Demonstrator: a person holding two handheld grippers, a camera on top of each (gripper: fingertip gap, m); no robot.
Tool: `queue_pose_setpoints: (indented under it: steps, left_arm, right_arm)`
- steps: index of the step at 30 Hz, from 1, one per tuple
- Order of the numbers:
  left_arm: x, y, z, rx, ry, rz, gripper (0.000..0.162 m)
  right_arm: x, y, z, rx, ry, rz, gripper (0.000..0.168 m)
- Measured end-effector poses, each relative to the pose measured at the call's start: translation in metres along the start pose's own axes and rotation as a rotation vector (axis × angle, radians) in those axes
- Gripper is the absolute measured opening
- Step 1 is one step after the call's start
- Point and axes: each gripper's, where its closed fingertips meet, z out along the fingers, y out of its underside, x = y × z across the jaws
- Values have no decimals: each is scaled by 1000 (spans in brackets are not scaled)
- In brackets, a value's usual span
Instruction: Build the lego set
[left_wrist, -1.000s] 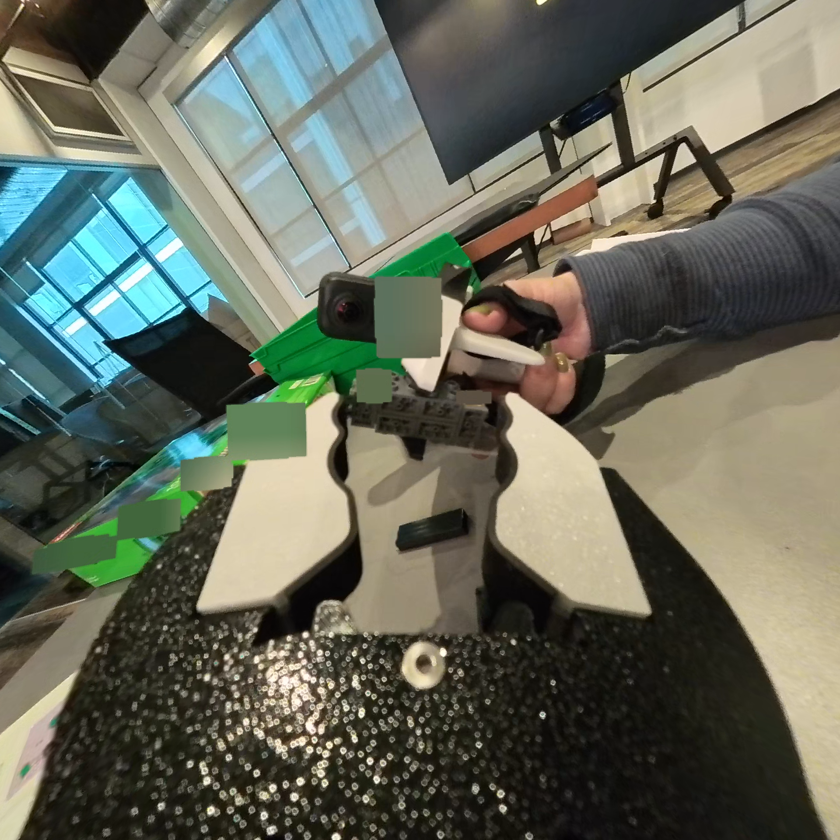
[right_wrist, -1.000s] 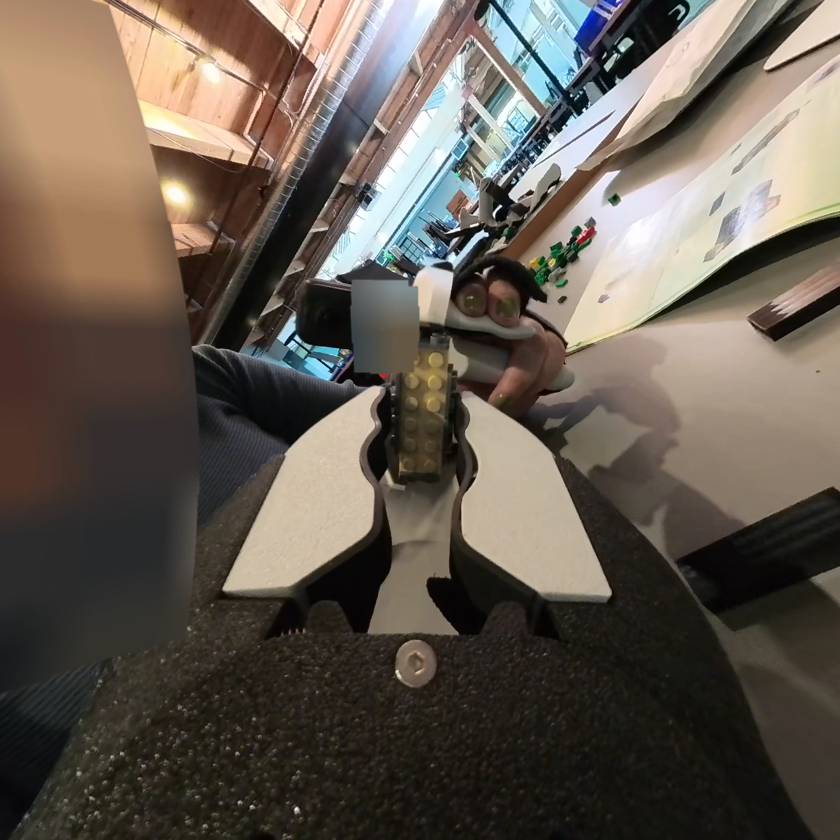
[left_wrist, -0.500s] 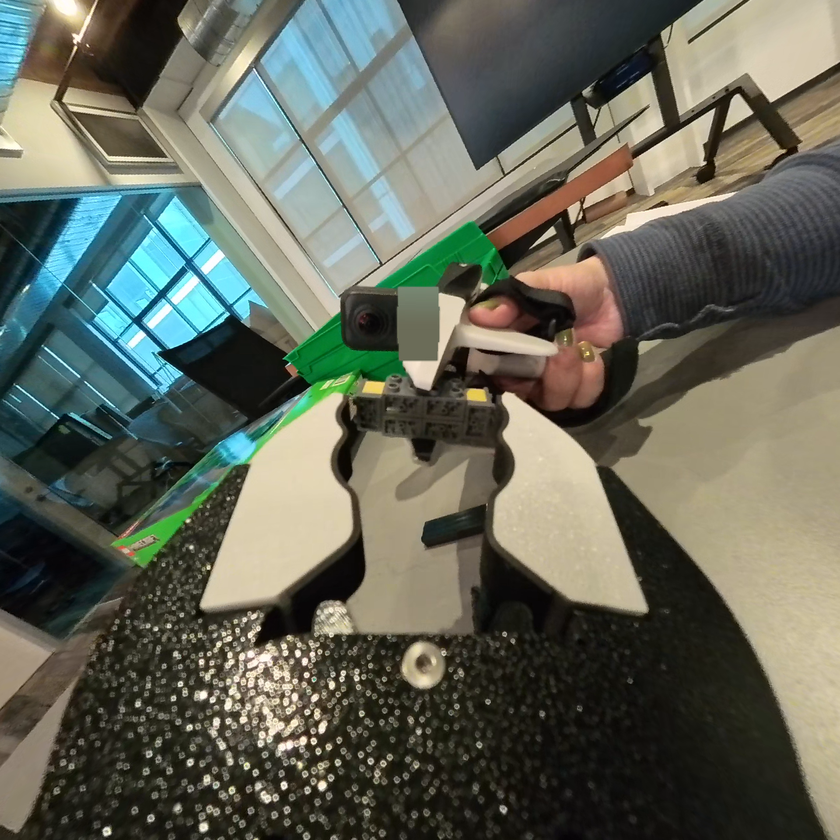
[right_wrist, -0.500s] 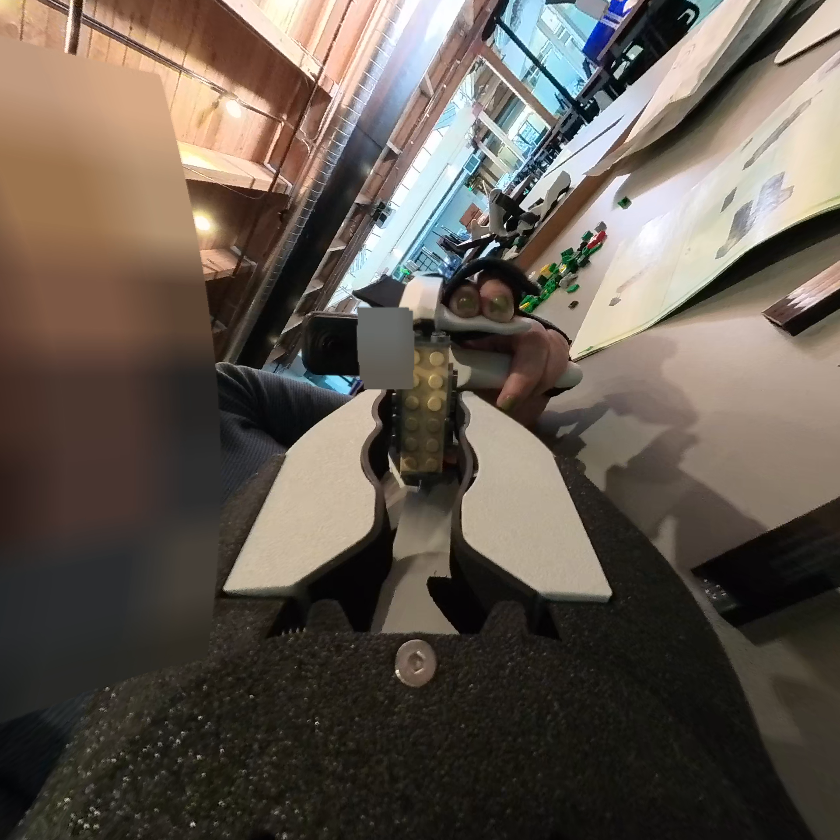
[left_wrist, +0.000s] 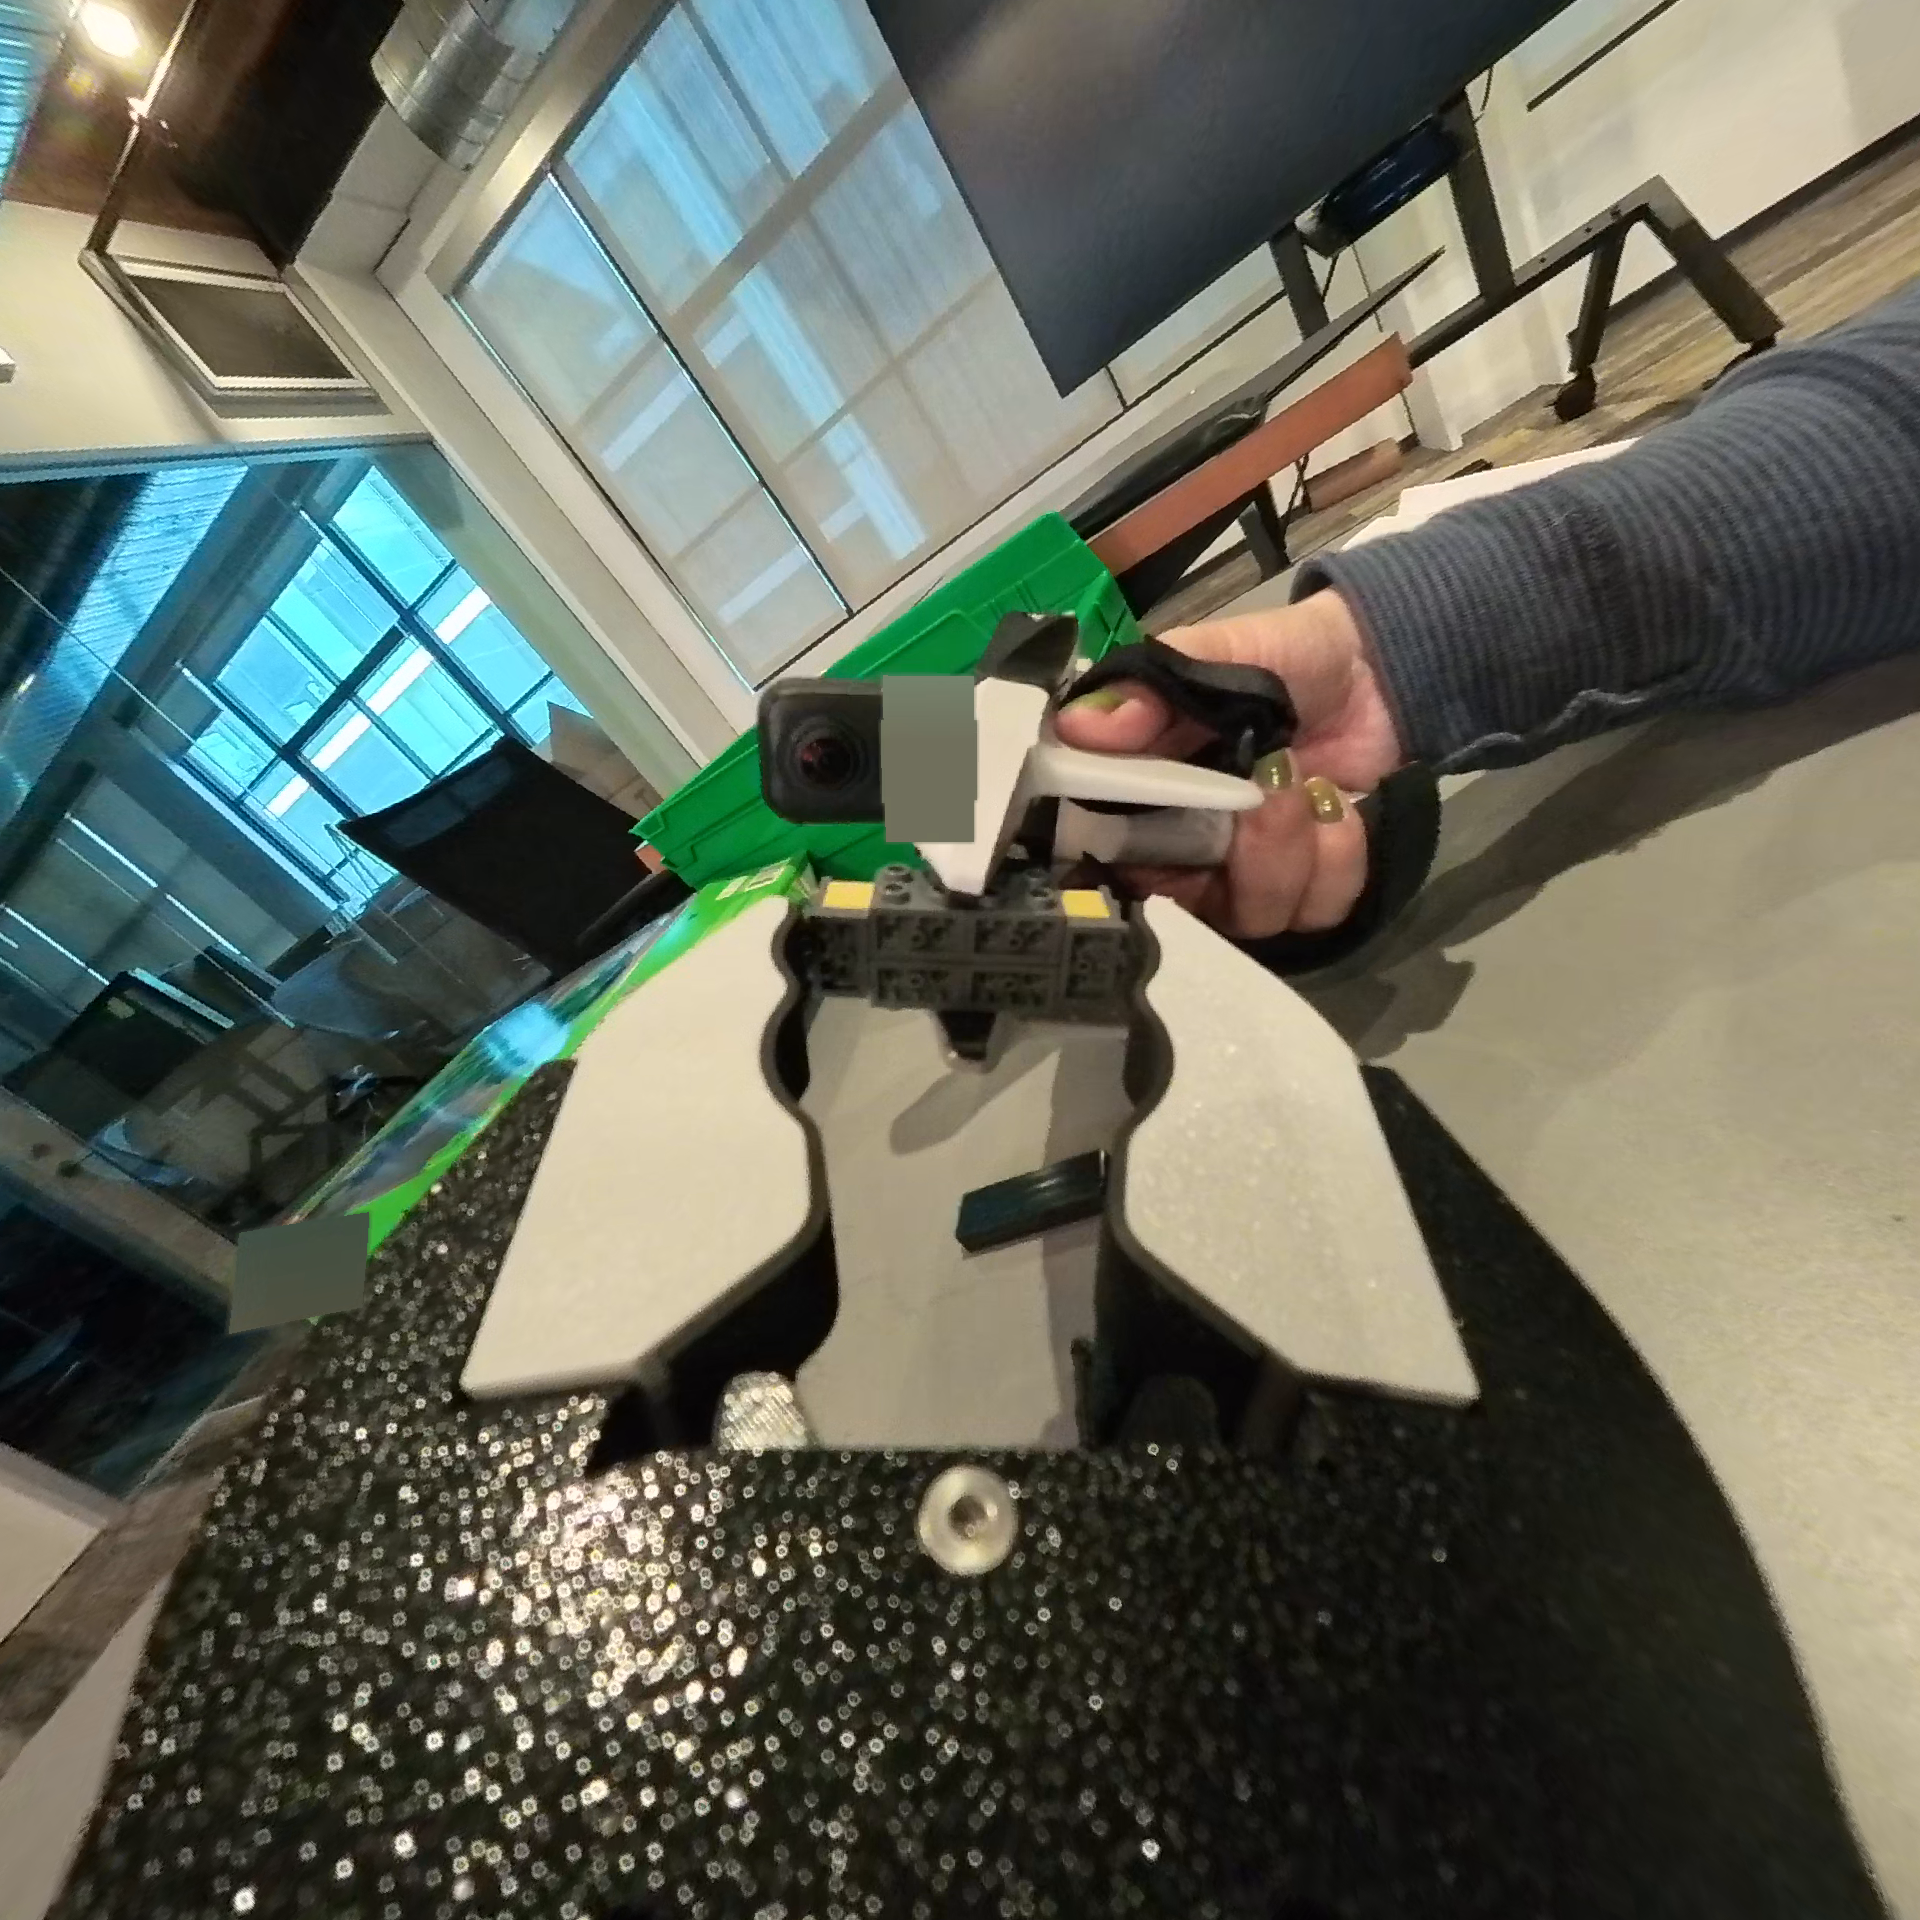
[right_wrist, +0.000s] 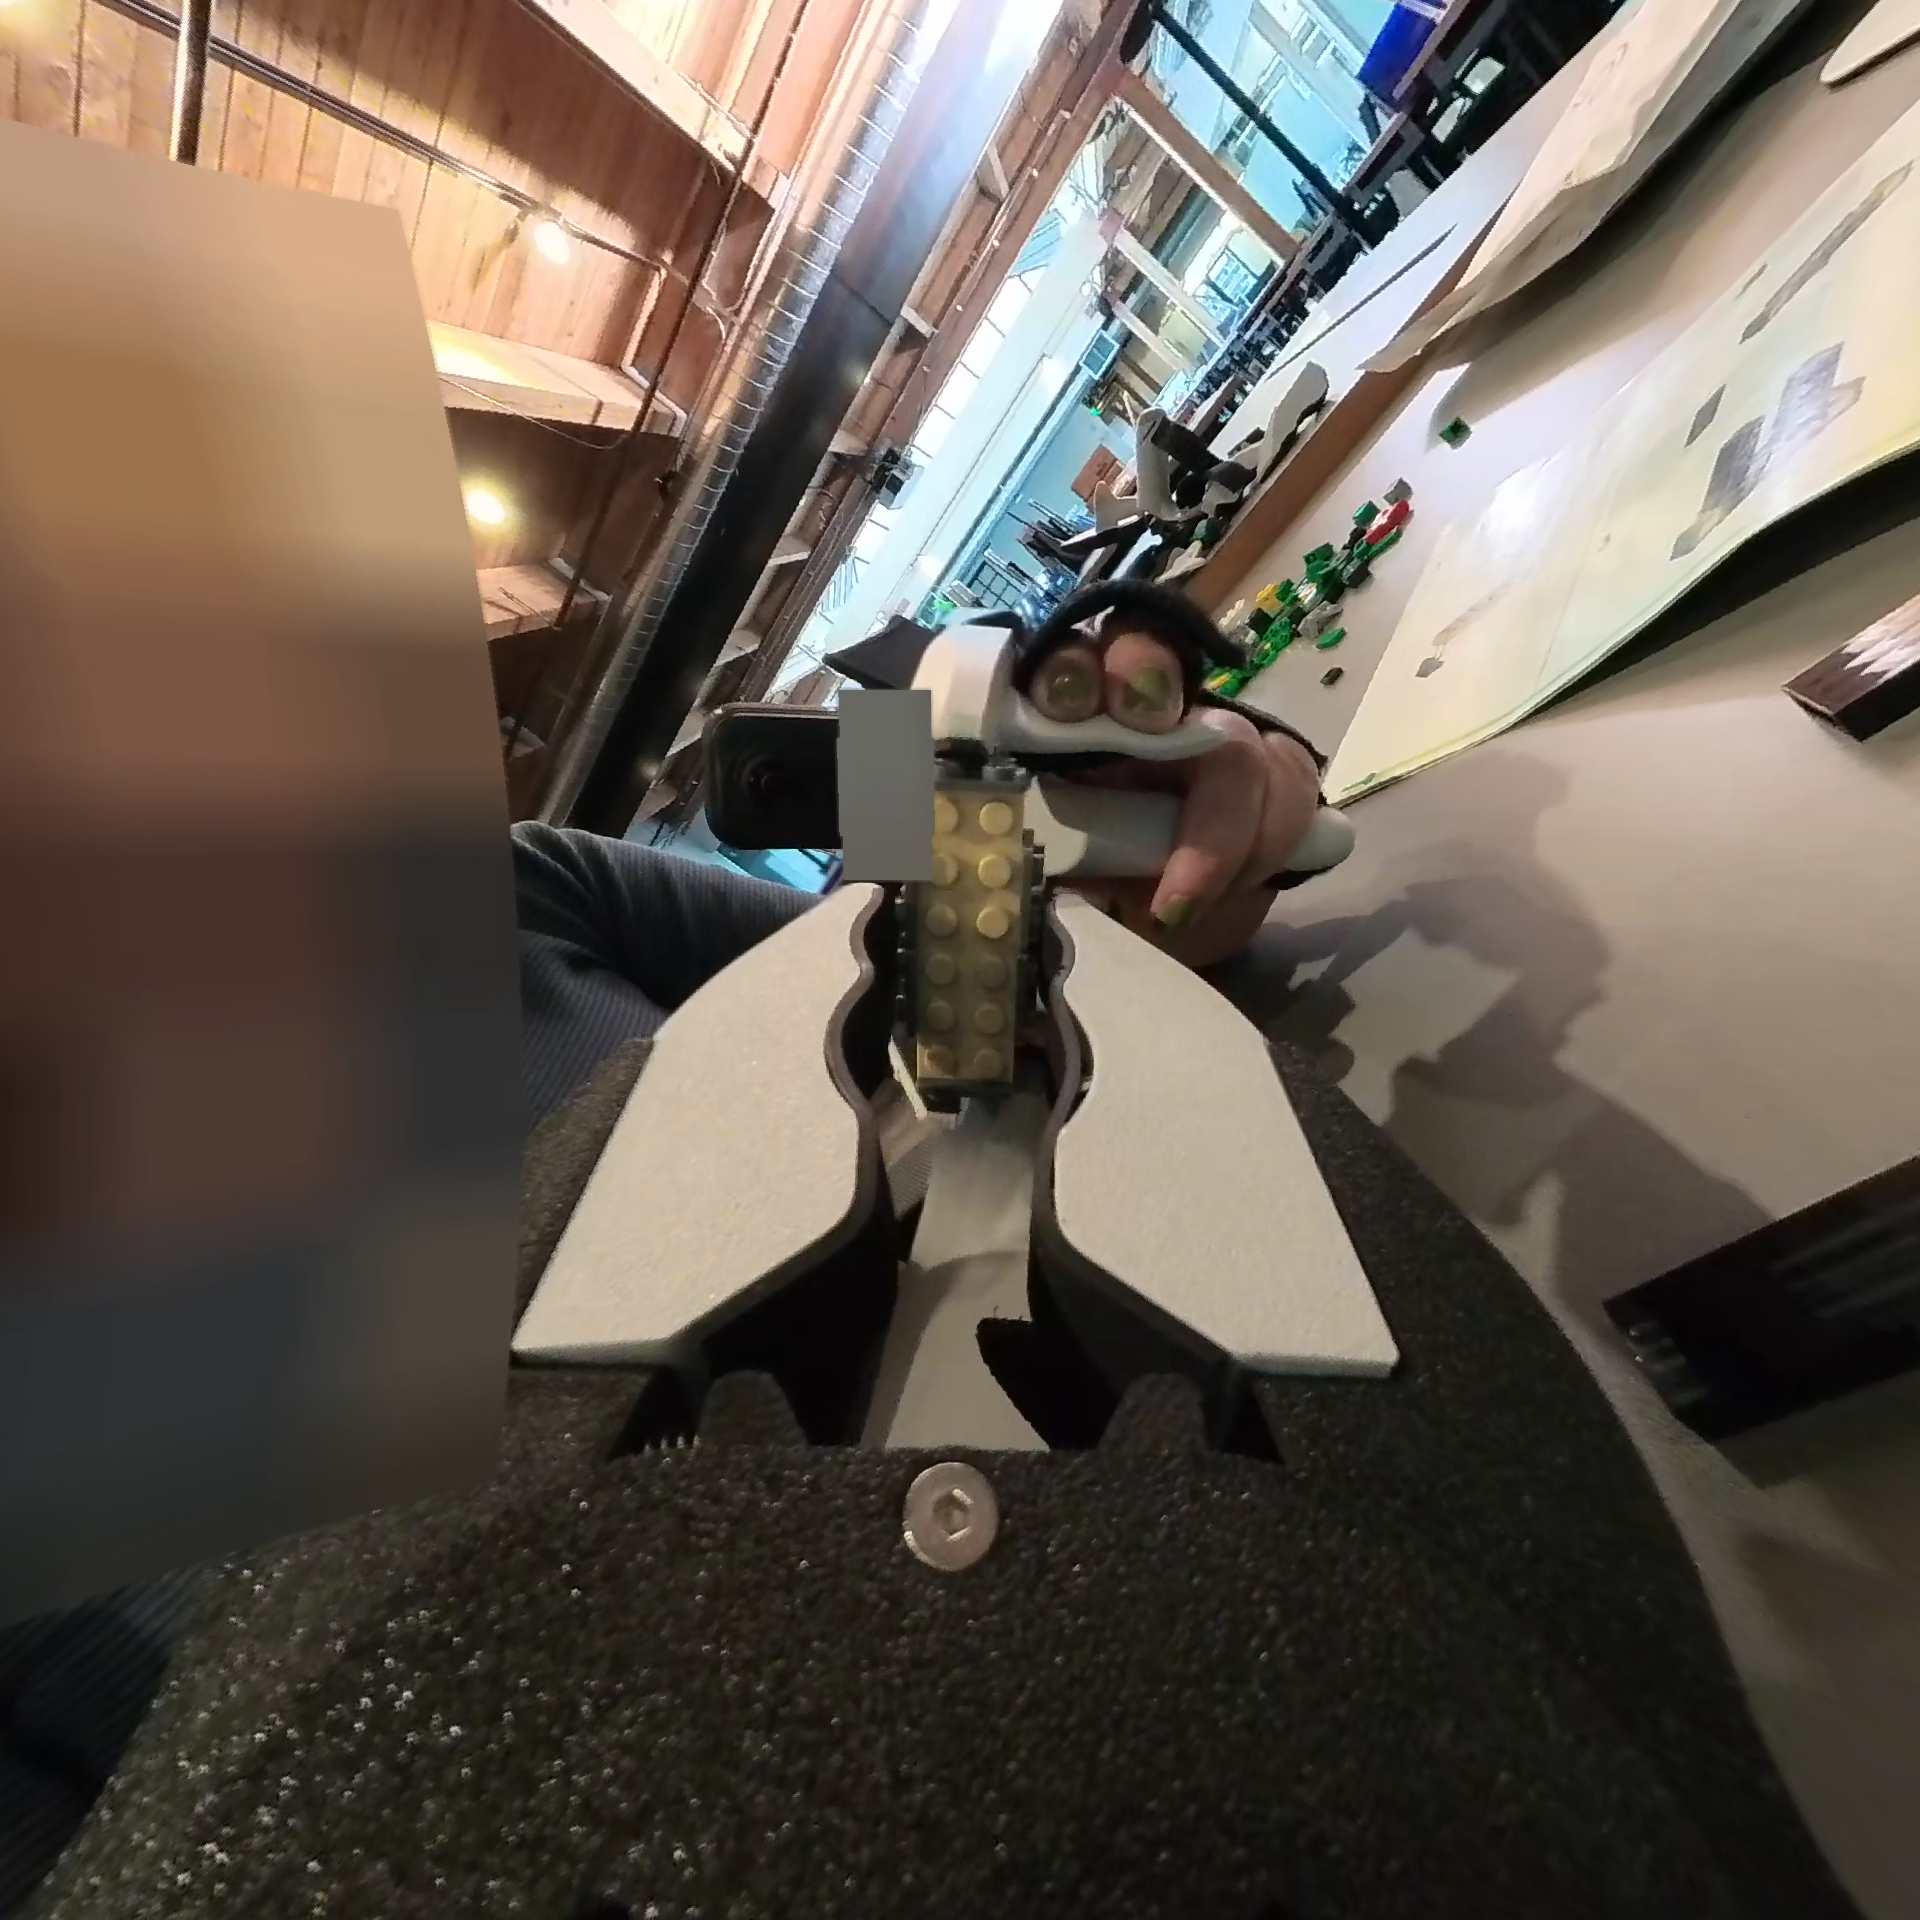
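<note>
Both grippers meet nose to nose above the grey table (left_wrist: 1662, 1039), sharing one small lego assembly (left_wrist: 961, 956) between them. The left gripper (left_wrist: 961, 961) has its jaws spread about as wide as the block is long, pinching the dark grey assembly by its two short ends, so its hollow underside faces that camera and a yellow tile shows at each top corner. The right gripper (right_wrist: 961, 977) has its jaws drawn in narrow, closed on the long flanks of the same piece, whose tan studded top runs from six o'clock toward twelve in its view. Two crossed grips like this look chosen to steady the piece while it is pressed together or passed from one tool to the other; which of the two is intended I cannot tell.

The right hand (left_wrist: 1288, 800) wraps its tool's handle at about one o'clock in the left wrist view, with the blue ribbed sleeve (left_wrist: 1662, 582) running off toward two. The left hand (right_wrist: 1216, 831) does the same beyond the studs in the right wrist view.

On the table a dark flat strip (left_wrist: 1029, 1216) lies under the left jaws. At two o'clock in the right wrist view, the open instruction booklet (right_wrist: 1662, 468) sits beside a scatter of loose green bricks (right_wrist: 1320, 592), within reach for the next parts. A green bin (left_wrist: 883, 748) stands at the table's far side.
</note>
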Motion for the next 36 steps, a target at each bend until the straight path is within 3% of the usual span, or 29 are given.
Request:
queue_pose_setpoints:
  steps: [36]
  left_arm:
    - [3,3,1,9,23,-16,62]
  right_arm:
    - [1,3,0,-16,-6,34,25]
